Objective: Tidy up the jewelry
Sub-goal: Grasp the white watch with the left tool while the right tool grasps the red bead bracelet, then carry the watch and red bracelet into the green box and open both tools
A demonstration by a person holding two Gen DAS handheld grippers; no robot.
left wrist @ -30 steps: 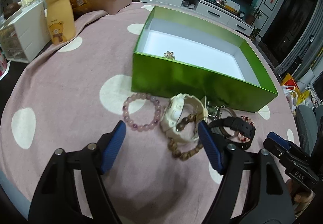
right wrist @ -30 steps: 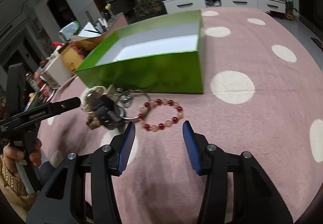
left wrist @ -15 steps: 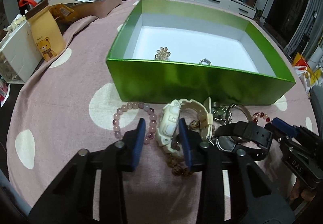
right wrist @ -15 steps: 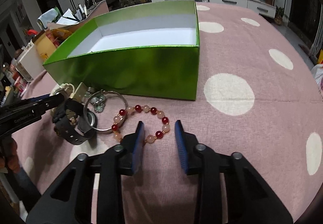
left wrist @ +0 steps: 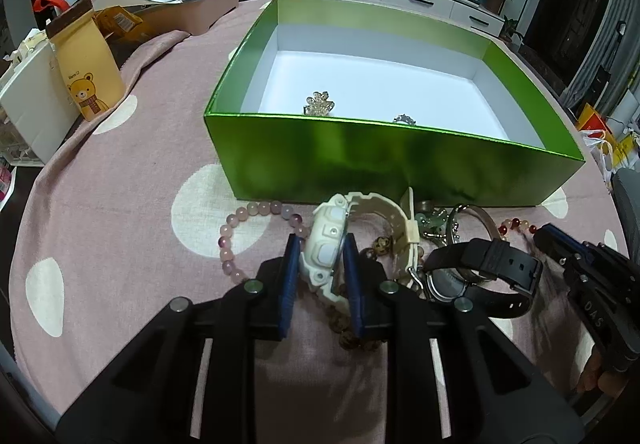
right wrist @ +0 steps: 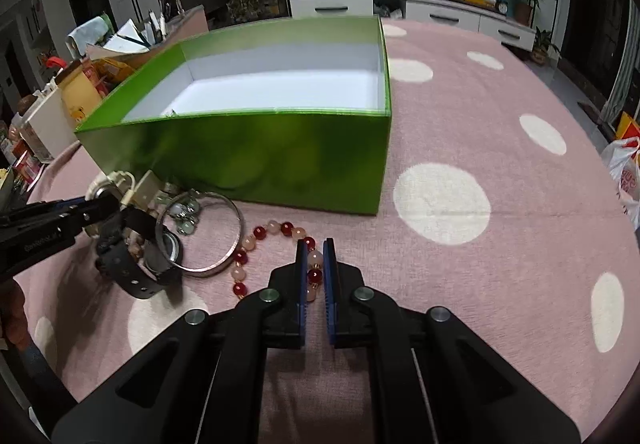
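My left gripper [left wrist: 322, 241] is closing, and its blue pads press on the case of a white watch [left wrist: 372, 204] standing on edge in front of the green box [left wrist: 360, 160]. My right gripper [right wrist: 315, 244] is shut on the near side of a red-and-pink bead bracelet [right wrist: 260, 234] lying on the cloth. Between the two lie a black watch [left wrist: 492, 260], a silver bangle [right wrist: 224, 244], jade charms [left wrist: 434, 220] and a brown bead bracelet [left wrist: 352, 340]. A pale pink bead bracelet [left wrist: 240, 228] lies left of the white watch. A gold brooch [left wrist: 319, 104] and a ring [left wrist: 404, 119] sit inside the box.
The round table wears a pink cloth with white dots [right wrist: 480, 124], bare to the right of the box. At the far left stand a yellow bear pouch [left wrist: 86, 76], a white case [left wrist: 32, 100] and a pen tray [left wrist: 200, 4].
Both grippers moved in towards the jewelry and closed: the left onto the white watch, the right onto the red-and-pink bracelet.
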